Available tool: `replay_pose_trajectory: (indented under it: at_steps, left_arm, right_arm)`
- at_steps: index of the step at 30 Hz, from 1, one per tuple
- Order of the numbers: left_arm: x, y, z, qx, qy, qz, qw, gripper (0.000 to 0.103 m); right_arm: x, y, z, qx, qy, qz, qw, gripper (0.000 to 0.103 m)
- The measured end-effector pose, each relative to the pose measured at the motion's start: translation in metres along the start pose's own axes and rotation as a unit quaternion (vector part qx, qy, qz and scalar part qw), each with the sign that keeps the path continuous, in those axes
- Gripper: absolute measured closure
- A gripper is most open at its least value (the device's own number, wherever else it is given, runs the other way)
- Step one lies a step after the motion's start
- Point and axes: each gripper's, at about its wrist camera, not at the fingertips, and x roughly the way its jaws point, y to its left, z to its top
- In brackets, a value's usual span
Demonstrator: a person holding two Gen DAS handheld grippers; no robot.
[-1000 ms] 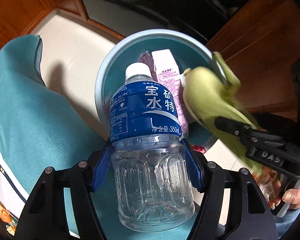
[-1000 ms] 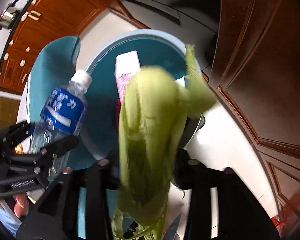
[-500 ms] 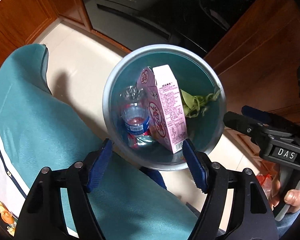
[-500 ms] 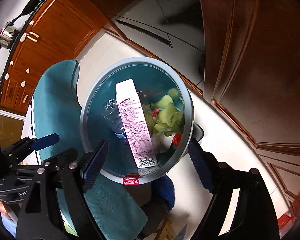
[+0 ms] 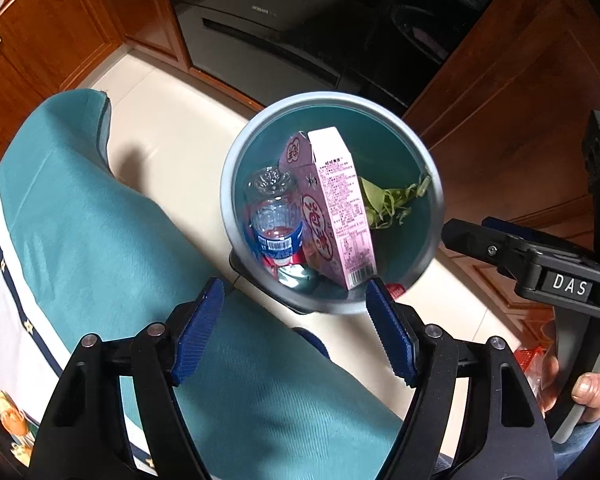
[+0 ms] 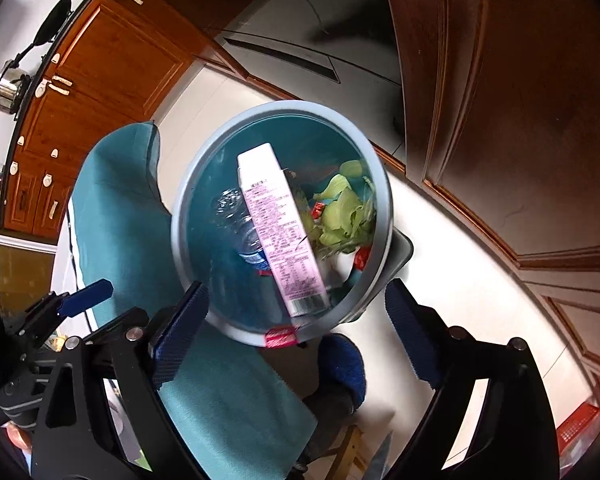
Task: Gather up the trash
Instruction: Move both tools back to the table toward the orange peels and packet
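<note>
A round grey trash bin with a teal inside stands on the floor below both grippers; it also shows in the right wrist view. Inside lie a pink carton, a clear water bottle with a blue label and green husk leaves. My left gripper is open and empty above the bin's near rim. My right gripper is open and empty above the bin; its side shows in the left wrist view.
A teal cloth-covered surface lies left of the bin. Wooden cabinets stand to the right, a grey appliance behind. A blue slipper sits by the bin on the pale floor.
The left gripper opened and let the water bottle fall into the bin. The right gripper opened and dropped the green husk into the bin. Both grippers have risen higher above it.
</note>
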Motion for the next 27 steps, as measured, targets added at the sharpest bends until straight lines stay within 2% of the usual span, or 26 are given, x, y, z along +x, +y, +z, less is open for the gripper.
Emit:
replay_pose_trajectory:
  at_steps: [5,11,17,27]
  left_arm:
    - [-0.025,0.002,-0.022,-0.005,-0.02,-0.004,0.9998,0.028]
    - [-0.057,0.022,-0.054,-0.019,-0.044,-0.001,0.9989,0.028]
    - [-0.086,0.055,-0.092,-0.037,-0.066,0.005,0.9971,0.028]
    - [-0.123,0.127,-0.163,-0.093,-0.1,0.02,0.9905,0.028]
  right_arm:
    - [-0.017,0.022,-0.018,-0.015,-0.007,0.006,1.0,0.014]
    - [-0.03,0.059,-0.044,-0.047,-0.007,0.008,0.999,0.014]
    - [-0.039,0.103,-0.074,-0.079,-0.005,0.014,0.997,0.014]
    - [-0.042,0.207,-0.128,-0.165,0.011,0.03,0.986,0.014]
